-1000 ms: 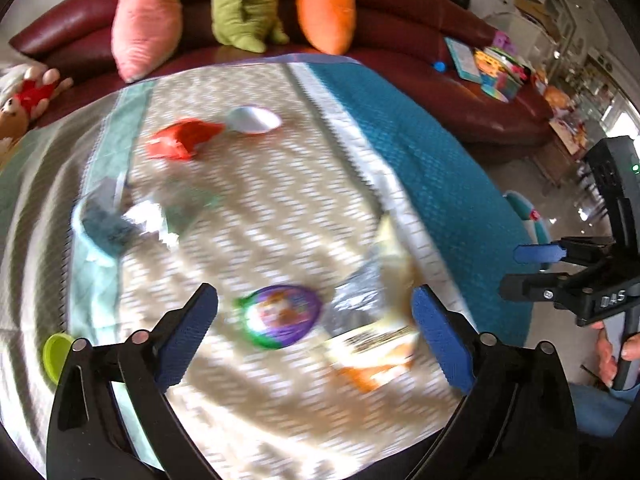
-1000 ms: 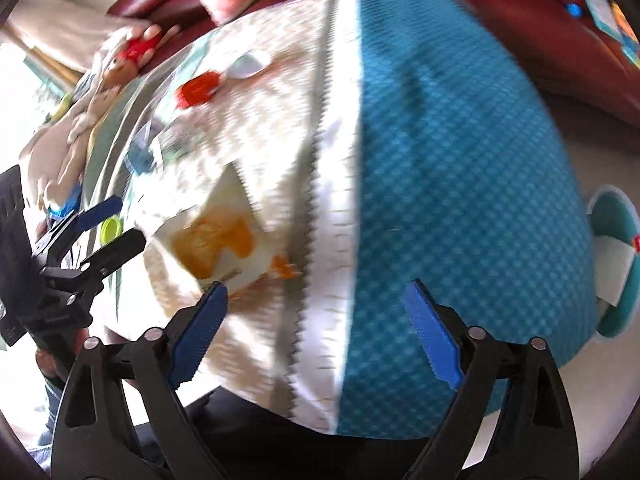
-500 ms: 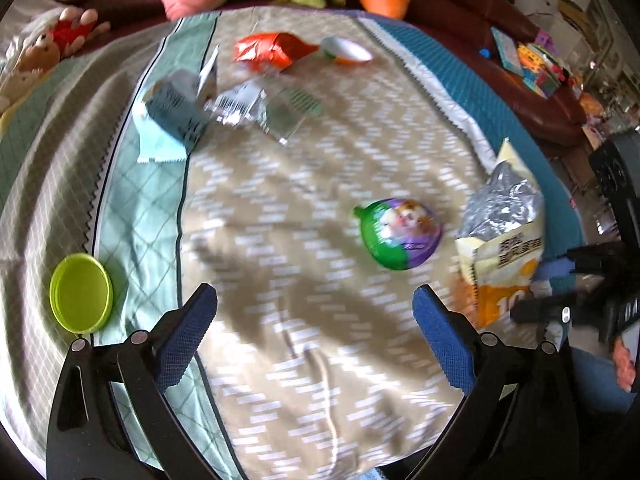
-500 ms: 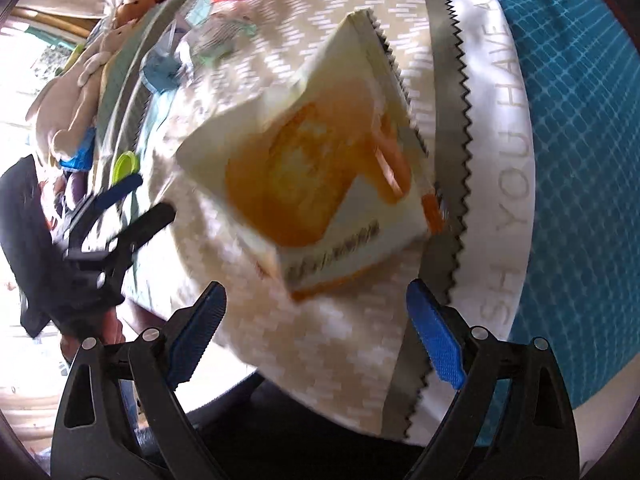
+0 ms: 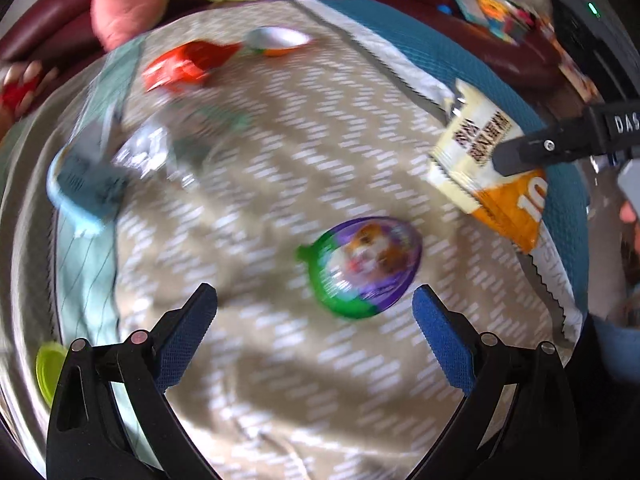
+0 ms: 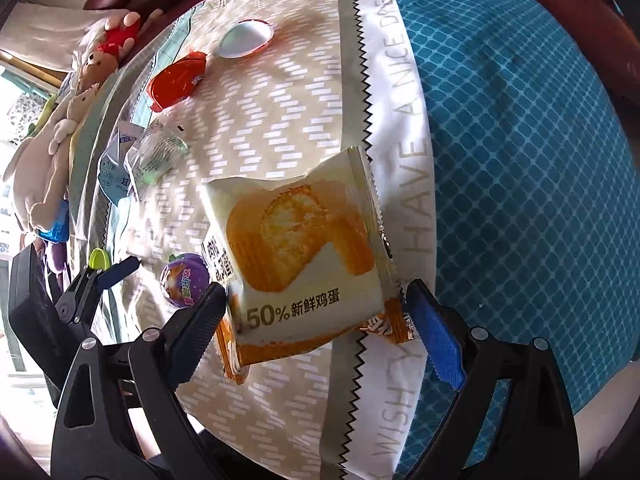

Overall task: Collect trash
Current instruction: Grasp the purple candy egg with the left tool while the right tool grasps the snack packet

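The right gripper (image 6: 316, 312) stood with its jaws spread wide around the cake wrapper (image 6: 300, 256), one blue pad at each lower corner of the packet and neither clearly pressing it yet; whether the pads actually touched the film could not be settled from the right wrist view. The wrapper lay dead ahead of that gripper, straddling the seam where the beige zigzag cloth (image 6: 280, 92) met the white lettered band, with its long axis running away from the fingers toward the far side of the table. So the squeeze would come across its narrow width, which I judged the sensible way to take it. It was a cream and orange pouch printed with a sponge cake and "50%" (crinkled, puffed slightly, apparently empty), torn open at the far end where silver lining showed in the left wrist view (image 5: 484, 148). The left gripper (image 5: 316, 320) was likewise open and holding nothing, and just beyond its fingertips sat the purple-and-green egg capsule (image 5: 360, 268), slightly right of centre, nearer to that hand than to the other. Farther off on the left lay a red wrapper (image 6: 178, 80), a white half shell (image 6: 246, 38) and some crumpled clear and blue packets (image 6: 132, 156), all well apart from both grippers.
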